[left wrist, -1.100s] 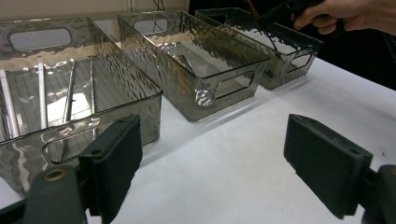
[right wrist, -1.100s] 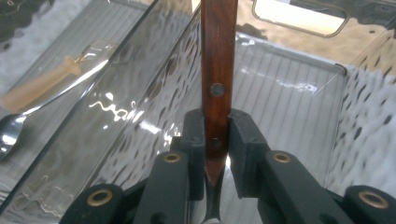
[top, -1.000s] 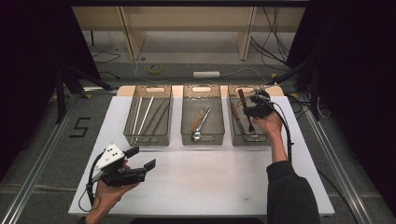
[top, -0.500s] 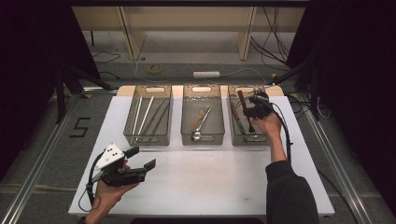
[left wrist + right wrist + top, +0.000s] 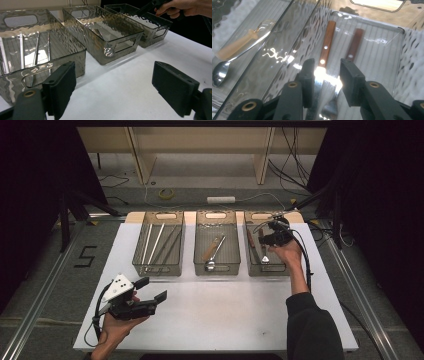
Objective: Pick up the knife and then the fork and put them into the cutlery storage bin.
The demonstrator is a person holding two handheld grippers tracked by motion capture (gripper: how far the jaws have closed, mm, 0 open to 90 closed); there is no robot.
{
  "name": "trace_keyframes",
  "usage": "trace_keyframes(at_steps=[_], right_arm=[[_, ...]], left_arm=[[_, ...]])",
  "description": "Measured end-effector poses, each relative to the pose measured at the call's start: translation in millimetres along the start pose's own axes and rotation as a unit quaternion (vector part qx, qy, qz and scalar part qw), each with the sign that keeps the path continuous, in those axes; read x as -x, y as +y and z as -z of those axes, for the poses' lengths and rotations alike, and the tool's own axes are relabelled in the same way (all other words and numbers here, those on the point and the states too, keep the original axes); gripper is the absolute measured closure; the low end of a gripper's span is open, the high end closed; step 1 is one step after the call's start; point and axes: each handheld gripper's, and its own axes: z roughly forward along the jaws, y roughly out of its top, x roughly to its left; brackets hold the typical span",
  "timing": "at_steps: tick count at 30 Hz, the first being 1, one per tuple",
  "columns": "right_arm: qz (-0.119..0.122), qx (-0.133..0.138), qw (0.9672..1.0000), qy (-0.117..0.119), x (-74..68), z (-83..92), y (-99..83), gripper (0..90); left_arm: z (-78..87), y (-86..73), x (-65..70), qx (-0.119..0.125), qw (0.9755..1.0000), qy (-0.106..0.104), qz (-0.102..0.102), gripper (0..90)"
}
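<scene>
A: Three bins are sitting in a row along the far side of your worktop (image 5: 225,320). The left bin (image 5: 159,268) is holding long rods (image 5: 156,242) lying lengthwise.

B: And the other two?

A: The middle bin (image 5: 216,268) is holding a spoon (image 5: 214,255) beside a short-handled tool (image 5: 211,248). The right bin (image 5: 255,268) is holding two handled utensils (image 5: 325,47) side by side. Your right gripper (image 5: 274,239) is hanging over that bin; your left gripper (image 5: 150,290) is hovering over the near left of the worktop.
</scene>
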Motion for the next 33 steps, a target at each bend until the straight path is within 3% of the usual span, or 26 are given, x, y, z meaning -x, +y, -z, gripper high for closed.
trace_keyframes(at_steps=[5, 11, 19, 27, 33], right_arm=[[-0.002, 0.004, 1.0000, 0.002, 1.8, 4.0, -0.8, 61.8], [-0.008, 0.016, 0.9997, 0.018, 0.5, 11.6, -0.7, 51.5], [-0.001, 0.036, 0.9987, 0.037, -11.3, 22.7, -3.9, 42.7], [0.011, 0.055, 0.9977, 0.038, -27.3, 35.7, -13.6, 37.8], [0.010, 0.086, 0.9948, 0.054, -37.0, 47.1, -27.9, 35.3]], left_arm=[[-0.1, 0.0, 0.1, 0.000, 1.0000, 0.000, 0.000, 18.9], [-0.2, -0.1, 0.0, 0.000, 1.0000, 0.000, 0.000, 18.9], [-0.4, -0.2, 0.3, 0.000, 1.0000, 0.001, 0.000, 18.9], [-0.3, -0.4, 0.1, 0.000, 1.0000, 0.001, 0.000, 18.9], [-1.3, -0.4, -0.3, 0.000, 1.0000, 0.002, 0.001, 18.9]])
